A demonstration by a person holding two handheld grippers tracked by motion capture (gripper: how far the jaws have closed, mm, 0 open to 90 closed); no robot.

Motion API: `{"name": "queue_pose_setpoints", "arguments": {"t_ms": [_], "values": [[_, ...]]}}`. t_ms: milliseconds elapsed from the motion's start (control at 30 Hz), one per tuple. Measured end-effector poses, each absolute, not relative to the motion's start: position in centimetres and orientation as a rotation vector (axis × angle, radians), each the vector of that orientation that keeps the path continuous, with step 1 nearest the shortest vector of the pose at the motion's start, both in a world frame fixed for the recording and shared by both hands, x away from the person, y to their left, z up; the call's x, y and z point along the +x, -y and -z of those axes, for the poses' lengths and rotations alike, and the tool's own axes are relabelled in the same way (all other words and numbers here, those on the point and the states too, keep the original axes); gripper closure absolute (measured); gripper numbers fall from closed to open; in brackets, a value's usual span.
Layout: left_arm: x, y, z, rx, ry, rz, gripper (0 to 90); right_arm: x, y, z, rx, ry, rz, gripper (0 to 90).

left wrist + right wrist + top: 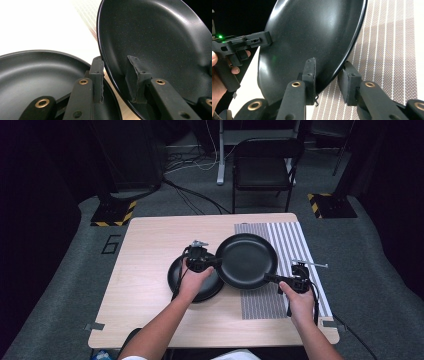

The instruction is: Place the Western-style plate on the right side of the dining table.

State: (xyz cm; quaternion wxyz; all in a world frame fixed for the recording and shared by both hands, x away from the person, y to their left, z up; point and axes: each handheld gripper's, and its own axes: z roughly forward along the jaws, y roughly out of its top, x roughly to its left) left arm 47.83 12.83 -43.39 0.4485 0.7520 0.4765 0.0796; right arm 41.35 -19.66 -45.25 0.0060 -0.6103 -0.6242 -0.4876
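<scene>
Black large pan (246, 260) held tilted above the desk (150, 245) over the striped mat (292, 245), overlapping a smaller pan (192, 281). Left tool (201, 261) and right tool (298, 279) each straddle its rim, jaws part-open. No readable markings.

The right gripper (326, 80) straddles the rim of a black frying pan (307, 37), one jaw inside the bowl and one outside, over a striped mesh mat (387, 62). At the pan's far edge, the left gripper (249, 41) grips the rim, with a hand (218, 77) behind it.
</scene>
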Motion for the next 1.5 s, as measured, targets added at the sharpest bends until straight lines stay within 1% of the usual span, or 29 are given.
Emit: {"name": "queue_pose_setpoints", "arguments": {"t_ms": [1500], "values": [[49.4,-8.0,43.8,1.891,-1.121,-0.132,67.7,40.2,23.7,45.7,-2.048,1.871,1.555,69.0]]}}
